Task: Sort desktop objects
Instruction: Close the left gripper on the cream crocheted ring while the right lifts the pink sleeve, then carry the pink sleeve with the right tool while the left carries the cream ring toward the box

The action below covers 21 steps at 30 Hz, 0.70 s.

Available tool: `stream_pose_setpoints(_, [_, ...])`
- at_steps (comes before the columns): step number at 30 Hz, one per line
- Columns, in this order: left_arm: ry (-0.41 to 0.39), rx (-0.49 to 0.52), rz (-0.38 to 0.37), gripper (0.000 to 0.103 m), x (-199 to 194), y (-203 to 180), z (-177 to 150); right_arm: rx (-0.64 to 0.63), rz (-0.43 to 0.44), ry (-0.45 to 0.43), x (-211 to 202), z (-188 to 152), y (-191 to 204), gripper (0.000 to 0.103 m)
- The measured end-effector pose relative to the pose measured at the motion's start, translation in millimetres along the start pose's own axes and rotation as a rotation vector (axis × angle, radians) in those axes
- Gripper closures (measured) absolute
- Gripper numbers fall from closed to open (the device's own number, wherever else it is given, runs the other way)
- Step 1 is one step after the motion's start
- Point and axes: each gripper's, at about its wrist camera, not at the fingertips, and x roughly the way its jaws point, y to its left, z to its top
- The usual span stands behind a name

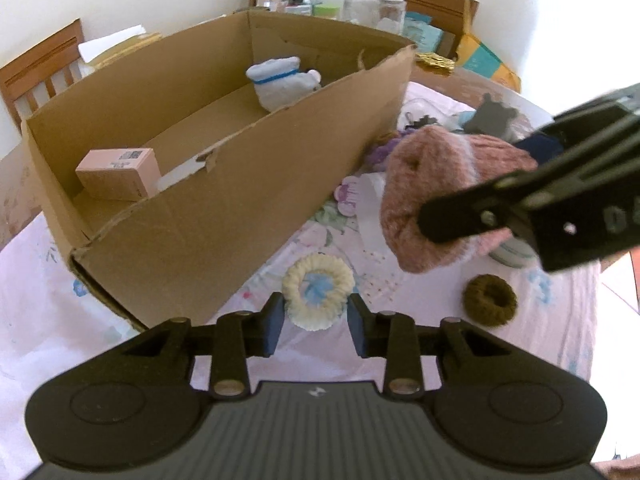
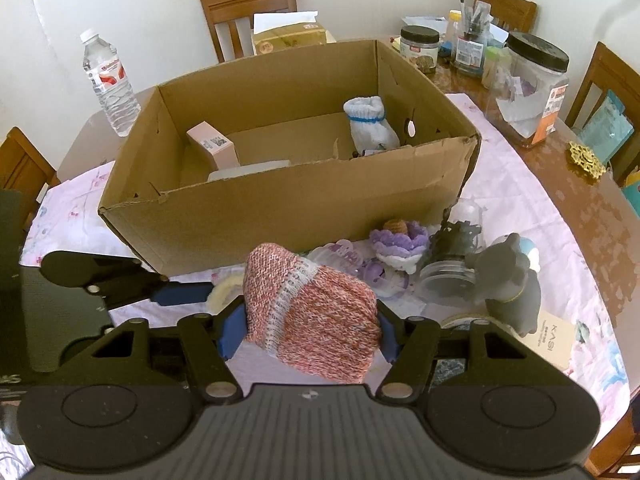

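My right gripper (image 2: 308, 334) is shut on a pink knitted sock bundle (image 2: 316, 312) and holds it above the tablecloth, in front of the cardboard box (image 2: 280, 204). The bundle also shows in the left wrist view (image 1: 432, 196). My left gripper (image 1: 316, 330) is open, its fingers on either side of a cream scrunchie (image 1: 318, 290) that lies on the cloth beside the box (image 1: 224, 224). Inside the box are a white sock bundle (image 2: 370, 124) and a pink carton (image 2: 212, 144).
A brown scrunchie (image 1: 490, 300) lies right of the cream one. A purple crochet flower (image 2: 398, 240), a dark figurine (image 2: 508, 276), hair clips and a glass dome crowd the cloth right of the box. A water bottle (image 2: 110, 84), jars and chairs stand behind.
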Motion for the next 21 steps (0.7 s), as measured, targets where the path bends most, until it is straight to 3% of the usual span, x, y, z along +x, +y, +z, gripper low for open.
stream_pose_setpoints(13, [0.005,0.134,-0.040,0.070,-39.4,-3.9,20.4,-0.009,0.017,-0.007,-11.0,8.1,-2.6,0.034])
stream_pose_setpoints(21, [-0.061,0.155,-0.054,0.070,-67.7,-4.0,40.3,-0.034,0.013,-0.044,-24.3,22.3,-3.9,0.034])
